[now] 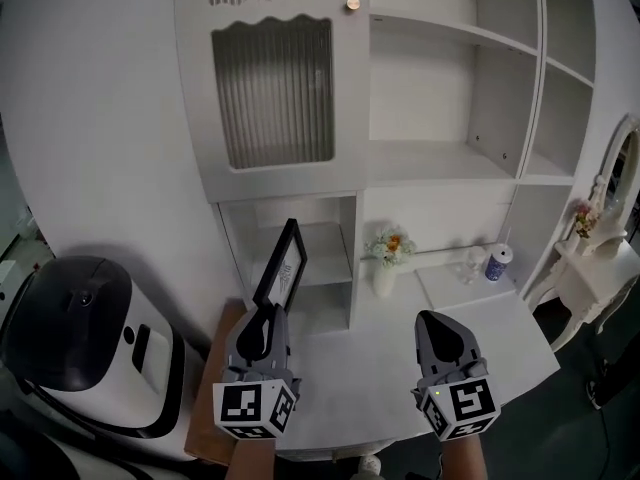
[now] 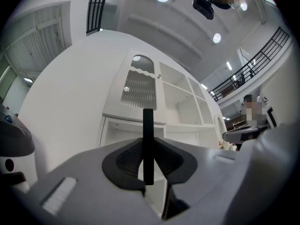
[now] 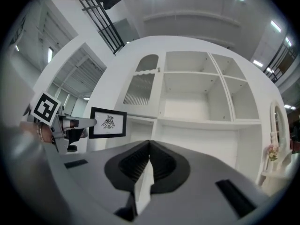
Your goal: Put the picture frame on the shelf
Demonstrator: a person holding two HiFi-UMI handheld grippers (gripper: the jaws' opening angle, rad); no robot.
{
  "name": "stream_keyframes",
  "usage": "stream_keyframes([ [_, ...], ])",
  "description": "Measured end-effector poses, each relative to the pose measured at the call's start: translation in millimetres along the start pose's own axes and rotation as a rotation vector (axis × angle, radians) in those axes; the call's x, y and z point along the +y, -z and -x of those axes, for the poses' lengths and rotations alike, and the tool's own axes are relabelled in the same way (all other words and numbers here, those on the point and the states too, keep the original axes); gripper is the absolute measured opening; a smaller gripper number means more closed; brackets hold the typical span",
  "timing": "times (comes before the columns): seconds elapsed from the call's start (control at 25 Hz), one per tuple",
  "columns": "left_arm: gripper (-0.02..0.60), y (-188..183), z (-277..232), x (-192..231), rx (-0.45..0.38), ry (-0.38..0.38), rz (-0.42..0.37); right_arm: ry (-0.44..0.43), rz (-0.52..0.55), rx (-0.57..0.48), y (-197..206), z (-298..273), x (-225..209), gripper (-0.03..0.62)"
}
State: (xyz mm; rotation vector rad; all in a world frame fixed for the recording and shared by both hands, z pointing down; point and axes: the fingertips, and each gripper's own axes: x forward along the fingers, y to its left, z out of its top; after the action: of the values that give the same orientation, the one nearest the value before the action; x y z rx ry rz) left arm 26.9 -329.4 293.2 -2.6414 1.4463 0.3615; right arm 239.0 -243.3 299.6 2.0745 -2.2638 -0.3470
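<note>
The left gripper (image 1: 263,316) clamps the black picture frame (image 1: 284,261) edge-on, upright for shelf (image 1: 430,163) placement; the right gripper (image 1: 437,320) is closed and empty.

We find the ribbed-glass door (image 1: 272,93) shut at eleven o'clock, closing off that bay. At one o'clock the open shelves (image 1: 430,160) offer wide room. The low cubby (image 1: 325,258) at twelve stands open, though the picture frame (image 1: 285,268) rises upright before its left side. On the tabletop (image 1: 380,368), a flower vase (image 1: 386,266), a glass (image 1: 472,265) and a can (image 1: 497,264) line the back edge from twelve toward two.
</note>
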Motion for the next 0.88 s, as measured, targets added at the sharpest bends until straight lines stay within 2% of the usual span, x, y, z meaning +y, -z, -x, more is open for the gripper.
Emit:
stream_keyframes([
  [0.52, 0.077, 12, -57, 26, 0.011, -0.204, -0.033, -0.179, -0.021, -0.019, 16, -94, -40, 0.008],
  [0.88, 0.077, 23, -58, 34, 0.031, -0.27, -0.064, -0.258, -0.059, 0.017, 39, -123, -38, 0.009],
])
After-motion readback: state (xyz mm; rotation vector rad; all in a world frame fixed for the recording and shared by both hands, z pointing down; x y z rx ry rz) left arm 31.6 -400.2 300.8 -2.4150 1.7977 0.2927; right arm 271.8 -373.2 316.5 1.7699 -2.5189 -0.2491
